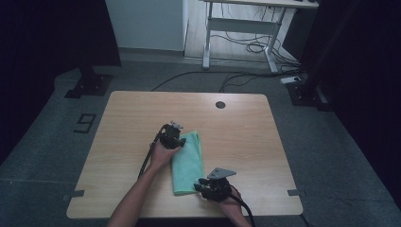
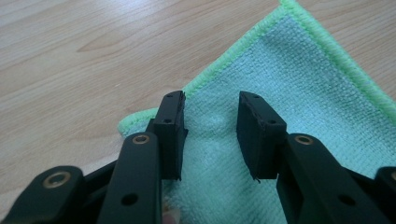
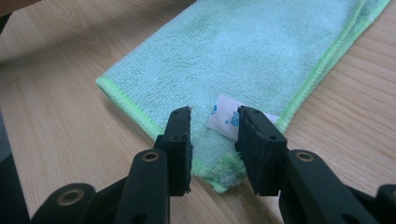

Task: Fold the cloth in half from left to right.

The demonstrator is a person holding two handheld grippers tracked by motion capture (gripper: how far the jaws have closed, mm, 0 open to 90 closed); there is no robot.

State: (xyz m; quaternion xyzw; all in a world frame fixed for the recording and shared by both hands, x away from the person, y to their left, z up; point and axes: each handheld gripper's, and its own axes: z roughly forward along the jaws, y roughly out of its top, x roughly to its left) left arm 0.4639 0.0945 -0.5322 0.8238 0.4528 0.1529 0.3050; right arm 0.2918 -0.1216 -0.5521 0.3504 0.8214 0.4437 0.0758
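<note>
A folded light-green microfibre cloth point(image 1: 188, 163) lies on the wooden table point(image 1: 246, 132), its long side running away from the person. My left gripper point(image 1: 181, 142) hovers at the cloth's far left corner. In the left gripper view the jaws point(image 2: 210, 100) stand apart over the cloth point(image 2: 289, 84), with only flat fabric between them. My right gripper point(image 1: 198, 187) sits at the cloth's near right corner. There its jaws point(image 3: 215, 114) are apart on either side of a white care label point(image 3: 223, 122) on the cloth point(image 3: 243, 51), not pinching it.
A round cable hole point(image 1: 220, 104) sits near the table's far edge. Bare wood lies on both sides of the cloth. Beyond the table are a white desk frame point(image 1: 241, 28), loose cables on the floor point(image 1: 255, 47) and dark stand bases point(image 1: 87, 85).
</note>
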